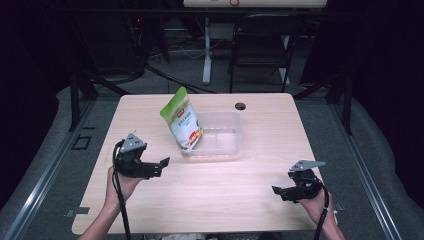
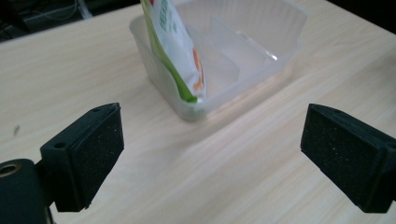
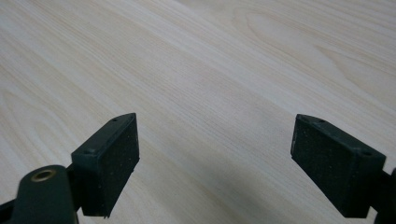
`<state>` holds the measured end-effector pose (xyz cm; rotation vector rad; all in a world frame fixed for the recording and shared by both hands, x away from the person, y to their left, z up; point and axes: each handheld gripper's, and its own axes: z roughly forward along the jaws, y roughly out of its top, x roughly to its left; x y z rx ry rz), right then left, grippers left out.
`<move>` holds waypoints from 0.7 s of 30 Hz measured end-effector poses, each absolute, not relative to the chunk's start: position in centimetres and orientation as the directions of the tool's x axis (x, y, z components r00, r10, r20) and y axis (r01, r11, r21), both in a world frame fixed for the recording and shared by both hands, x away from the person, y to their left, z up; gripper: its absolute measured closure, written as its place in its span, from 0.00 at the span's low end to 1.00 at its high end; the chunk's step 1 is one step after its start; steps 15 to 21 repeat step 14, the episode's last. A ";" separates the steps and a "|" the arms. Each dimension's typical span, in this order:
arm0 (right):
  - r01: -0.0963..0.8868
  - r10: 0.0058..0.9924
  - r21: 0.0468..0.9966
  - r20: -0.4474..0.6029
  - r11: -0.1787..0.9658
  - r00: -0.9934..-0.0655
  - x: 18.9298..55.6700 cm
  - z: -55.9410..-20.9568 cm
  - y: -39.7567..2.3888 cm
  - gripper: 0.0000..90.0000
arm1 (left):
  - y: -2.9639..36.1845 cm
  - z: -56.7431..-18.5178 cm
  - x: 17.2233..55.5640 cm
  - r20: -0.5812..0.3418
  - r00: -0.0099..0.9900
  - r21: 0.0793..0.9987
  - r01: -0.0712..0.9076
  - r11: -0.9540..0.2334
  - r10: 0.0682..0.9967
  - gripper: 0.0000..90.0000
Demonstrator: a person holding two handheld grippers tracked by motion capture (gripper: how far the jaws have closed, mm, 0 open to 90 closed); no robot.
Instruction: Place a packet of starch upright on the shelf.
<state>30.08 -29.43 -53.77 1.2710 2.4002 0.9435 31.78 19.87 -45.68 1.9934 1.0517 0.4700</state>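
A green and white snack pouch (image 1: 181, 119) stands tilted in the left end of a clear plastic container (image 1: 225, 145) at the table's middle. My left gripper (image 1: 161, 165) is open at the left, a short way in front of the container, with nothing between its jaws. In the left gripper view its pads (image 2: 95, 154) frame bare wood, with the pouch (image 2: 173, 44) leaning against the container's (image 2: 252, 42) near corner beyond them. My right gripper (image 1: 278, 191) rests open at the front right, over bare tabletop (image 3: 196, 84), with nothing between its pads (image 3: 112, 161).
The light wooden table (image 1: 210, 195) has a dark cable hole (image 1: 240, 106) near its far edge. A black chair (image 1: 260, 45) and a white table leg (image 1: 206, 50) stand on the floor beyond it. Cables trail from both grippers toward the front edge.
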 end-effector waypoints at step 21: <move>0.643 0.805 0.642 0.066 0.418 -0.590 30.3 -54.1 -29.6 0.07 | 19.7 -51.9 30.4 -0.046 0.573 0.755 0.556 -0.346 0.819 0.00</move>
